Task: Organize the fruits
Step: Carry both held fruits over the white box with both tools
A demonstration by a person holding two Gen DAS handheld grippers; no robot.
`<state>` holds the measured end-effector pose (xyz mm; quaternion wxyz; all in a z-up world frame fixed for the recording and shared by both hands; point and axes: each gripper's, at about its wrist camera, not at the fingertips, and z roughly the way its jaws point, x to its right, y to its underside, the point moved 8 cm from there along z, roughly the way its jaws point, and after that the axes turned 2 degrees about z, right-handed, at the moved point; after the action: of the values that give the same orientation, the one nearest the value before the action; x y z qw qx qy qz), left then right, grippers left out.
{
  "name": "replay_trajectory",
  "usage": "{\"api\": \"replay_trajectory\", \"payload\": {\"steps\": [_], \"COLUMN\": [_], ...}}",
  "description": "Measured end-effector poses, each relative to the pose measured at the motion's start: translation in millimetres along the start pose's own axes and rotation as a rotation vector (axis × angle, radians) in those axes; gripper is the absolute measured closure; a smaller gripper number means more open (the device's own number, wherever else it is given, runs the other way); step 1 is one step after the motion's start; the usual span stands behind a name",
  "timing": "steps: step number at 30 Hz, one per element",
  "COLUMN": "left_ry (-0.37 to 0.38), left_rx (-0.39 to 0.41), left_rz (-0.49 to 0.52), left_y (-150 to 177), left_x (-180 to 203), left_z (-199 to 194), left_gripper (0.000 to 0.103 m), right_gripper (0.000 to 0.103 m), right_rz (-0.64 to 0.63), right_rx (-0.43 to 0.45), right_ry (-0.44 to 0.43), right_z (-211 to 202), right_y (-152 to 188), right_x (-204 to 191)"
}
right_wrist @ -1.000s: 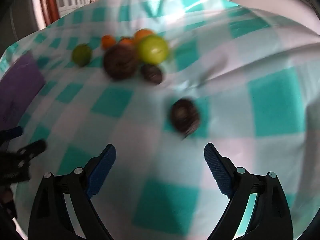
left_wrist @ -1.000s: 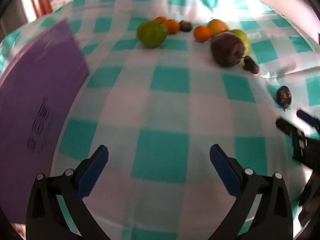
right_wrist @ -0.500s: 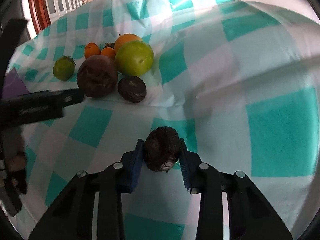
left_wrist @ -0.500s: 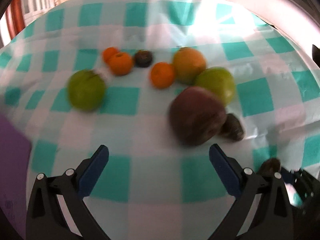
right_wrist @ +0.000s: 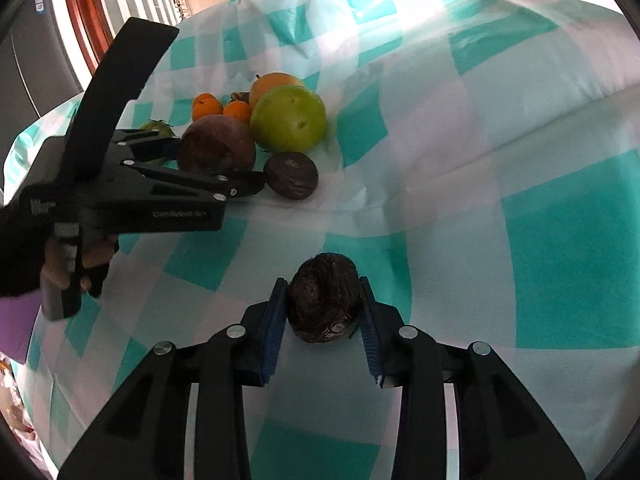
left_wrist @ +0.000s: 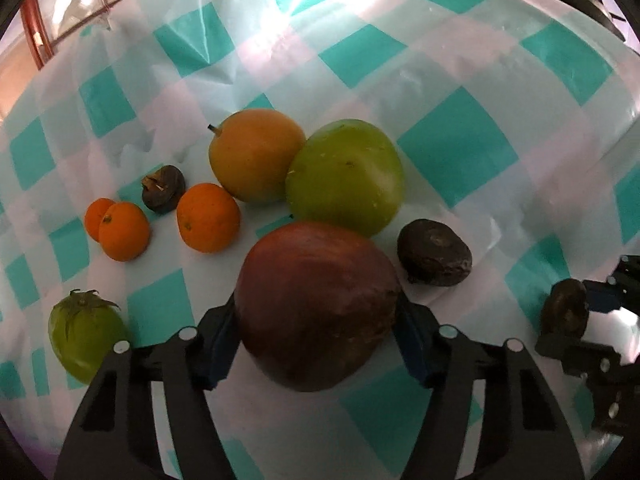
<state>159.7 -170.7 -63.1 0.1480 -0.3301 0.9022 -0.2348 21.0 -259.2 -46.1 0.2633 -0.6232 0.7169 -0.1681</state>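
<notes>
My left gripper [left_wrist: 316, 344] is shut on a large dark red fruit [left_wrist: 316, 300], which also shows in the right wrist view [right_wrist: 216, 144]. My right gripper [right_wrist: 324, 320] is shut on a small dark wrinkled fruit [right_wrist: 323, 296], seen at the right edge of the left wrist view [left_wrist: 564, 314]. Behind the red fruit lie a green apple [left_wrist: 344, 176], a yellow-orange fruit [left_wrist: 254, 154], several small oranges [left_wrist: 208, 218] and another dark wrinkled fruit [left_wrist: 434, 252]. A green tomato [left_wrist: 82, 334] lies at the left.
A teal and white checked cloth [right_wrist: 520, 160] covers the table. A small dark fruit [left_wrist: 163, 188] sits among the oranges. A purple sheet [right_wrist: 16, 324] shows at the left edge. Wooden furniture [right_wrist: 84, 12] stands behind the table.
My left gripper moved forward to the fruit group and closed on the large dark red fruit. My right gripper closed on the small dark fruit half a second ago and still holds it.
</notes>
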Motion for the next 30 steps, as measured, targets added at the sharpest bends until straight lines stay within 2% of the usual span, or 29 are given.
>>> {"api": "replay_trajectory", "payload": {"steps": [3,5,10,12,14,17,20,22,24,30], "left_ry": [-0.034,-0.070,-0.159,-0.184,-0.213,-0.233,-0.249,-0.267,-0.297,-0.404], "left_rx": [-0.012,-0.015,-0.034,-0.056,-0.089,-0.099,-0.081,-0.050,-0.015,0.073], "left_rz": [-0.046,-0.122,-0.447,-0.534,-0.602,-0.677,-0.727,-0.733,-0.736,-0.784], "left_y": [6.1,17.6,78.0,99.4,126.2,162.6,178.9,176.3,172.5,168.2], "left_x": [-3.1,-3.8,-7.4,-1.6,4.3,10.8,9.8,5.5,-2.0,-59.0], "left_z": [-4.3,-12.9,-63.3,-80.9,-104.7,-148.0,-187.5,-209.0,-232.4,-303.1], "left_gripper": [0.039,0.039,0.039,0.039,0.039,0.039,0.039,0.039,0.039,0.039], "right_gripper": [0.068,0.068,0.068,0.068,0.068,0.068,0.068,0.068,0.068,0.068], "right_rz": [-0.004,-0.010,-0.041,-0.105,-0.147,-0.199,-0.223,-0.247,-0.289,-0.367], "right_rx": [-0.003,-0.019,-0.037,-0.054,-0.099,-0.120,-0.135,-0.150,-0.128,-0.075], "right_ry": [-0.001,-0.001,-0.003,0.007,-0.029,-0.093,-0.166,-0.198,-0.235,-0.345], "right_z": [0.6,2.0,3.0,3.3,-0.7,-17.1,-35.0,-44.0,-58.2,-89.8], "right_y": [-1.8,-1.5,-0.8,-0.4,3.5,5.2,2.1,-5.6,-18.1,-69.9], "right_x": [-0.9,-2.0,-4.7,-12.0,-24.7,-43.9,-68.9,-89.3,-110.9,-201.1]}}
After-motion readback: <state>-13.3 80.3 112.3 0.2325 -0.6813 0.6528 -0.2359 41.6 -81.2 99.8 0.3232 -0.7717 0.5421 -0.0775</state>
